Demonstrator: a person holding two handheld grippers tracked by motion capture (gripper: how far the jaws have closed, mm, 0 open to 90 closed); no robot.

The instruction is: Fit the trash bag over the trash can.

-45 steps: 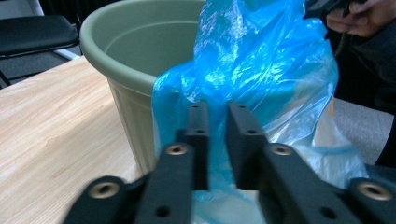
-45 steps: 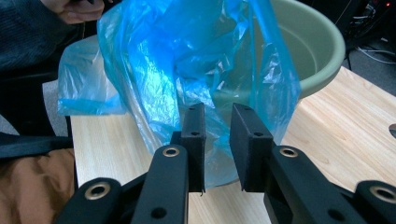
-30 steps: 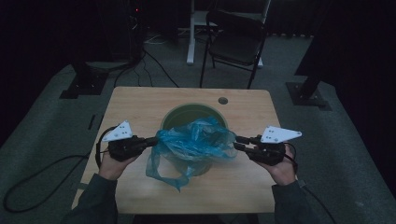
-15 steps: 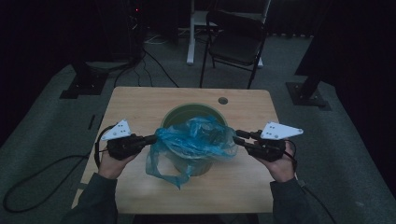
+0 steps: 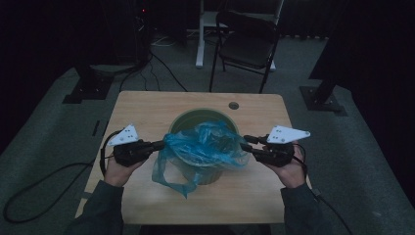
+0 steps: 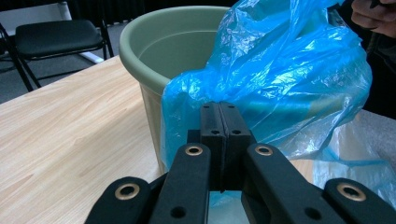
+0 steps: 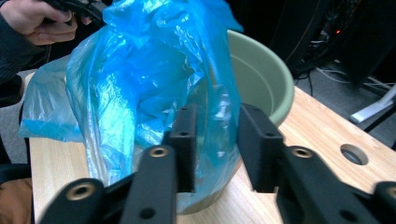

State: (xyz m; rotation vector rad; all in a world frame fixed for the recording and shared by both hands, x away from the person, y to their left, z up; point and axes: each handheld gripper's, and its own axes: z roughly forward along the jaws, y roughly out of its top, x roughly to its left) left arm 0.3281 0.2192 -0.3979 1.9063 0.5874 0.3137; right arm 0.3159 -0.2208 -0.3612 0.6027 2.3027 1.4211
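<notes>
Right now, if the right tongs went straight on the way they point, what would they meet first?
Most likely the blue plastic bag, which already hangs between the right tongs; just behind it stands the green bin.

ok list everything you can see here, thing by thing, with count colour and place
bin: one, pale green, middle of the table
plastic bag: one, blue and see-through, draped over the bin's near rim, one handle hanging down the front
table: one, light wood, round hole near its far right edge
folding chair: one, black, on the floor beyond the table
stand bases: two, black, on the floor left and right of the table
cables: several, dark, on the floor behind the table
left tool: one, black with a grey plate, jaws pinched shut on the bag's left edge
right tool: one, black with a grey plate, jaws parted with bag film between them
hands: two, dark sleeves, at the near edge
</notes>
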